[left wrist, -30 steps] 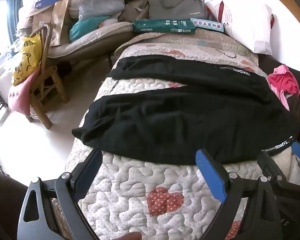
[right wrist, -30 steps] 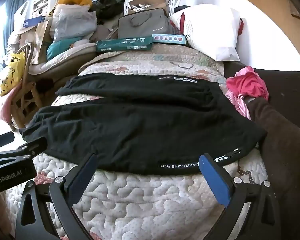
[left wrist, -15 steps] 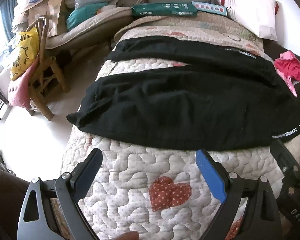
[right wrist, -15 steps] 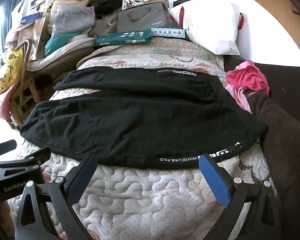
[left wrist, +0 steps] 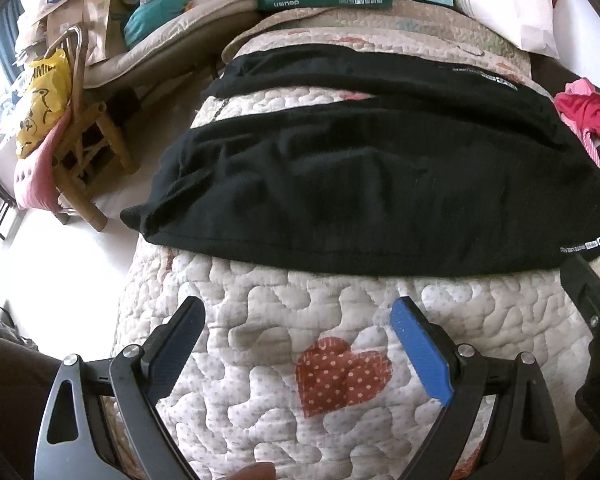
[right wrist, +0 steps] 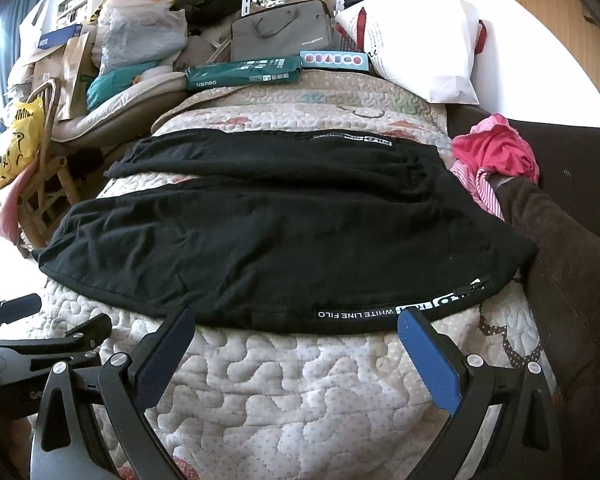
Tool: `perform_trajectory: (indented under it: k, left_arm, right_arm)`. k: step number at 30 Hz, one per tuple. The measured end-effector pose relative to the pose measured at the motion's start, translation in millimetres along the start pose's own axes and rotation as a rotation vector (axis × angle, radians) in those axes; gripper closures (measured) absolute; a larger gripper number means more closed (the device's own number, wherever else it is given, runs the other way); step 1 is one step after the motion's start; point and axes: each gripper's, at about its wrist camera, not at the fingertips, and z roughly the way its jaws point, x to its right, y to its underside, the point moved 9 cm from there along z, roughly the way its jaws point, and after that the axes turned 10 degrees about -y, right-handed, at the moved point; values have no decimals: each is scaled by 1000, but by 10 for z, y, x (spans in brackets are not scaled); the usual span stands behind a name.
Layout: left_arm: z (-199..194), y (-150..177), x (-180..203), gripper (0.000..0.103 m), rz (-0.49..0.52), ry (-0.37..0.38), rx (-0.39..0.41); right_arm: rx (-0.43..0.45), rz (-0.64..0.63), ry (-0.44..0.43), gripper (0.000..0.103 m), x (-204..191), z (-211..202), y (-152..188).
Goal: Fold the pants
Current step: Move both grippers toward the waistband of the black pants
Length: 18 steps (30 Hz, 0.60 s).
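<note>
Black pants (left wrist: 360, 184) (right wrist: 284, 240) lie spread flat across a quilted bedspread (left wrist: 284, 320) (right wrist: 284, 384), legs pointing left and the waist at the right, with white lettering along the near hem. My left gripper (left wrist: 296, 320) hovers open over bare quilt, short of the near left leg edge. My right gripper (right wrist: 296, 328) is open too, its fingertips level with the near hem by the lettering. Nothing is between either pair of fingers. The left gripper's body also shows at the left edge of the right wrist view.
A pink and red garment (right wrist: 496, 156) lies at the right of the bed beside a dark brown cover (right wrist: 572, 280). A white pillow (right wrist: 424, 44), boxes and bags crowd the far end. A wooden chair (left wrist: 80, 152) with a yellow bag stands on the floor at the left.
Both grippers have pulled back toward the near edge and dipped lower. More quilt now lies between the left gripper and the pants. The pants have not moved.
</note>
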Motion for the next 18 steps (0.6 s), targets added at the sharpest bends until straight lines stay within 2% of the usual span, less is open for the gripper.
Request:
perform_trajectory:
  k: [8,13,18]
  left_arm:
    - [34,26,-7,9,-1,-2,-8]
    - [71,77,-32,8,-37,14,-29]
    - [116,159,-85,0,-70,35,-67]
  right_arm:
    - [-1,-1,1,0,-2,3,5]
    - [-1,-1,1,0,-5,6,9]
    - [0,-2,1,0,-7,2,9]
